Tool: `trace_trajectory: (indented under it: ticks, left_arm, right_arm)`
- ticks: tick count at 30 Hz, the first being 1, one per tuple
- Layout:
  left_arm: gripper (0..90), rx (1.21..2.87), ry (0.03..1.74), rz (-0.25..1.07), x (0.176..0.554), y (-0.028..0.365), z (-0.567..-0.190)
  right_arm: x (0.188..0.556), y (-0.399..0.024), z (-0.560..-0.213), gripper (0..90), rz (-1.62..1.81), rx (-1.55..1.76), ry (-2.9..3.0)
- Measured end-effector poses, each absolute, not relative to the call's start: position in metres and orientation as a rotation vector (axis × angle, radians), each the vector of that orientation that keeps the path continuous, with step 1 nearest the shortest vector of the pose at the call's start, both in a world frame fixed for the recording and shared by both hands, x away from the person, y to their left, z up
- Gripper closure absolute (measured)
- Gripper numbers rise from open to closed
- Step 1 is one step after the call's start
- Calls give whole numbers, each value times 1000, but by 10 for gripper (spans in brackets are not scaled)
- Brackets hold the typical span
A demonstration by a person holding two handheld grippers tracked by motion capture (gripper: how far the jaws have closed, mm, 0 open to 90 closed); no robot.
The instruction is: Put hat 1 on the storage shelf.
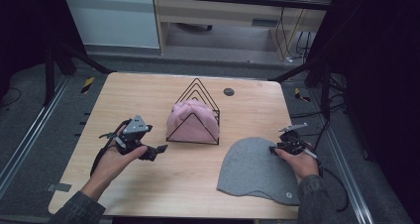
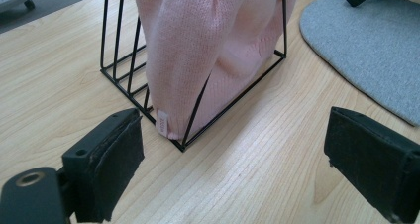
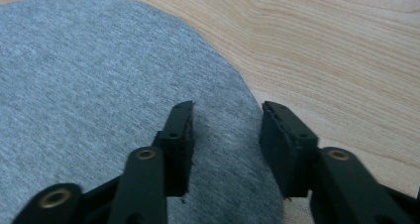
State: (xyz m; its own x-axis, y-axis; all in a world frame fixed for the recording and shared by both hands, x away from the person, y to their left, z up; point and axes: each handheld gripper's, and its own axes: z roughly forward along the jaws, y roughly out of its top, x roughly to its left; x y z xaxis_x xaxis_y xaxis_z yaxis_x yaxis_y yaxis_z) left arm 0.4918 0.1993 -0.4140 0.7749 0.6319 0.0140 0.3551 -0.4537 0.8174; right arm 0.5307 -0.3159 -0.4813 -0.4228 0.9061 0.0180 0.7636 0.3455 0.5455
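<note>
Overhead, we see our left gripper (image 1: 157, 150) hovering above the pale wood-grain table (image 1: 124, 100), just left of the black wire rack (image 1: 194, 116), a row of nested triangular frames. Its own view adds detail the high camera misses: the jaws stand wide apart, and straight ahead of them the pink knit hat (image 2: 208, 45) sits stuffed in the rack (image 2: 233, 92), its ribbed weave and a small sewn label visible at the near corner. Further right, our right gripper (image 1: 273, 149) sits at the upper right edge of the flat, dome-shaped grey hat (image 1: 255, 167). Close up, its jaws are moderately parted, straddling the heathered jersey hat (image 3: 99, 85) near its curved rim, gripping nothing.
</note>
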Motion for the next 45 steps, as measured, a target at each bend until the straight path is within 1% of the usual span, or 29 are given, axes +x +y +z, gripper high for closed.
trace_trajectory:
  ticks: [5,7,13,16,17,19,20,21,22,26,29,33,40,45]
  left_arm:
    - [76,2092,739,401,492,200,-415]
    - [76,2091,741,403,492,200,-415]
    - [76,2090,743,404,492,201,-414]
    - [76,2091,744,404,492,202,-414]
    - [76,2091,745,404,492,202,-414]
    - [77,2089,748,405,493,202,-414]
    - [77,2090,747,404,493,202,-414]
    - [77,2091,746,403,493,202,-415]
    - [77,2094,744,403,493,201,-415]
    - [77,2096,740,397,492,200,-415]
    - [77,2091,742,397,492,201,-414]
    - [76,2079,744,390,492,202,-414]
    - [66,2062,726,379,490,199,-411]
    - [62,2050,715,372,490,197,-407]
  right_arm:
    - [531,-317,-481,599,702,1486,2326]
    - [532,-317,-481,592,702,1489,2329]
    - [533,-318,-482,501,691,1489,2311]
    - [533,-320,-483,529,704,1497,2314]
    - [533,-320,-482,552,705,1498,2317]
    - [533,-319,-482,617,717,1486,2333]
    - [532,-319,-482,671,721,1487,2341]
    - [532,-318,-482,703,732,1489,2350]
    - [532,-318,-482,720,737,1492,2351]
    - [532,-317,-482,835,765,1481,2378]
    - [530,-316,-481,853,772,1471,2366]
    - [524,-312,-469,858,836,1428,2346]
    - [509,-296,-430,860,956,1276,2322]
    - [501,-282,-408,860,982,1171,2325]
